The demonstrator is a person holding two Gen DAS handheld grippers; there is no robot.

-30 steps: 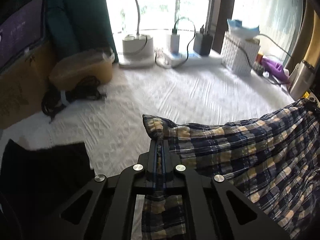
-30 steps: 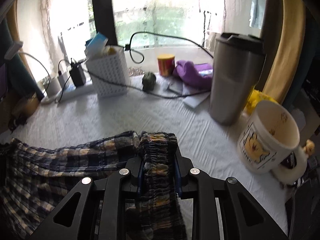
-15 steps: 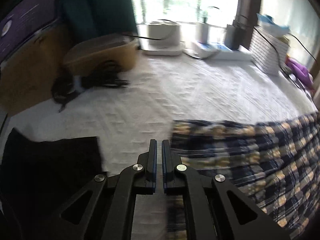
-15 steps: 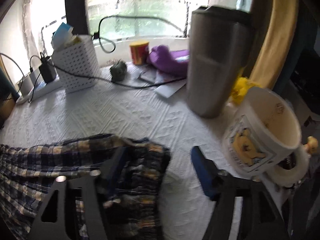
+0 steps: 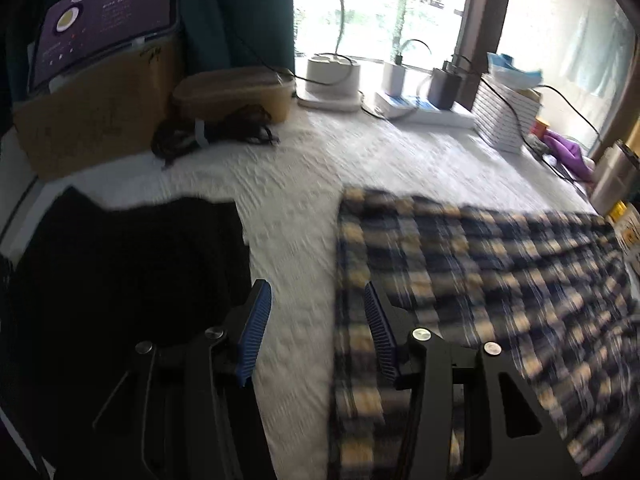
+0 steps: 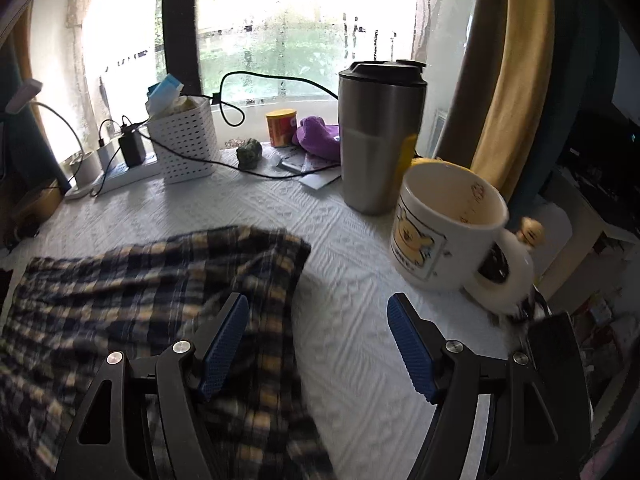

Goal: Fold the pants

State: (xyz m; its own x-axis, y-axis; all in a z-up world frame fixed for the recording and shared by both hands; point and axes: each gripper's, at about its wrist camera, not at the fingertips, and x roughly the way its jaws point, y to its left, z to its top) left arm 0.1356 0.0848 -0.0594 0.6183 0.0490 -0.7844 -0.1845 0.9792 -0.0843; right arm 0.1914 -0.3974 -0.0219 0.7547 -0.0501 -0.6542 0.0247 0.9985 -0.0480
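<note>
The blue and yellow plaid pants (image 5: 480, 280) lie flat on the white quilted cover (image 5: 296, 184), stretching right from the left wrist view into the right wrist view as plaid pants (image 6: 140, 288). My left gripper (image 5: 316, 300) hangs over the pants' left edge with its jaws opening; only bare cover shows between the blue pads. My right gripper (image 6: 318, 312) stands open over the pants' right end. Its left pad is above the cloth and its right pad above bare cover, and it grips nothing.
A black garment (image 5: 120, 280) lies left of the pants. A white mug (image 6: 444, 228) and a steel tumbler (image 6: 380, 136) stand close on the right. Along the window sit a white basket (image 6: 184, 140), a power strip (image 5: 420, 108), cables and a brown case (image 5: 232, 92).
Both grippers have let go of the pants and opened. The pants have dropped flat onto the cover. The left gripper has drawn back to the left, the right gripper to the right.
</note>
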